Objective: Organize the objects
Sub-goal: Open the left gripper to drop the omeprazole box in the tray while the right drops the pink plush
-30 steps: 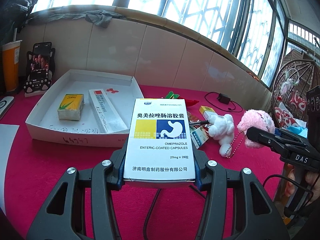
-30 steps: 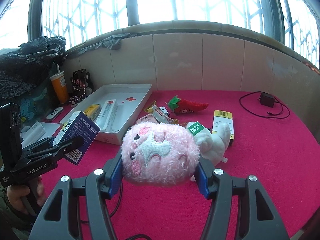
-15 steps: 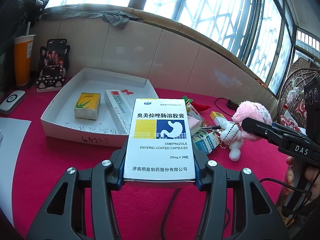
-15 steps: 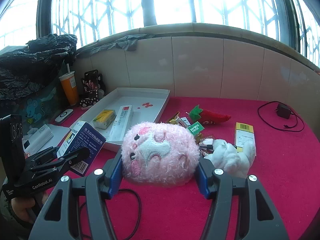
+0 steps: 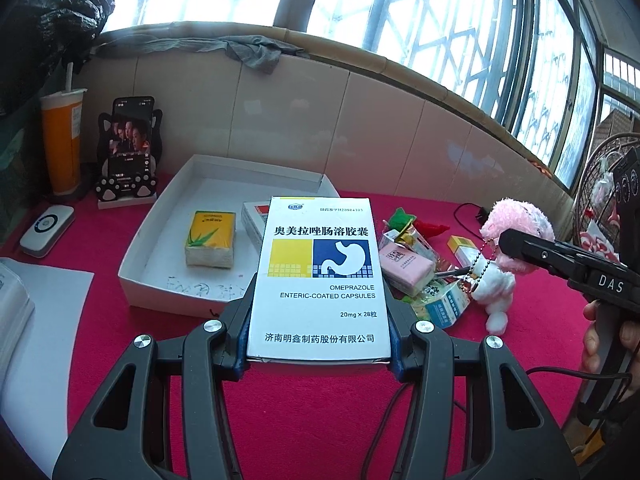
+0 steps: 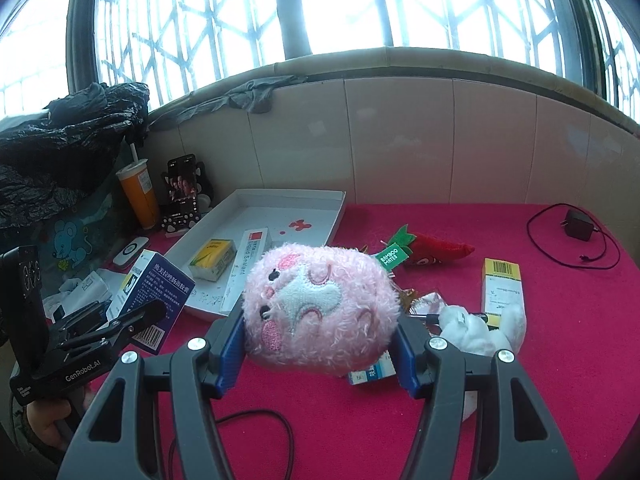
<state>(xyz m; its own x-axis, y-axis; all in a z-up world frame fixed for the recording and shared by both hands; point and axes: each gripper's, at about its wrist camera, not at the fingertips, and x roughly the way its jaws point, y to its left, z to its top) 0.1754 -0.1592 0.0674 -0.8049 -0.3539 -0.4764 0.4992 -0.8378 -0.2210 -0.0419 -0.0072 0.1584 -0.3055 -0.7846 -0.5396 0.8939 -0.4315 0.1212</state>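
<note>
Standing at the far left of the red bench (image 5: 120, 236), an orange drink cup (image 5: 62, 140) with a straw sits beside a phone (image 5: 130, 148) propped in a black cat-shaped stand, and a small white device (image 5: 47, 231) lies in front of them. Next along is the open white box (image 5: 160, 248); inside it rest a yellow and green tissue pack (image 5: 210, 238) and a long white sealant carton (image 6: 246, 268), side by side. The left gripper (image 5: 319, 324) is clamped on a white and blue omeprazole box (image 5: 320, 276), its blue pads pressing both long edges, the box held face up in front of the white box and clear of the bench. Just right of that, a loose heap of small things lies on the cloth: a pink packet (image 5: 406, 266), a blue and white carton (image 5: 444, 306), and a red plush strawberry (image 6: 432, 248) with a green leaf and tag. The right gripper (image 6: 320, 344) holds a pink plush toy (image 6: 320, 308) by its round head, squeezed between both pads; in the left wrist view its white body (image 5: 494, 292) and a bead chain dangle below, off the surface. Farther right a yellow and white carton (image 6: 502, 290) lies flat, and a black charger (image 6: 578, 226) with its looped cable sits well apart near the tiled wall. A person's hand (image 5: 604, 340) grips the right handle.
</note>
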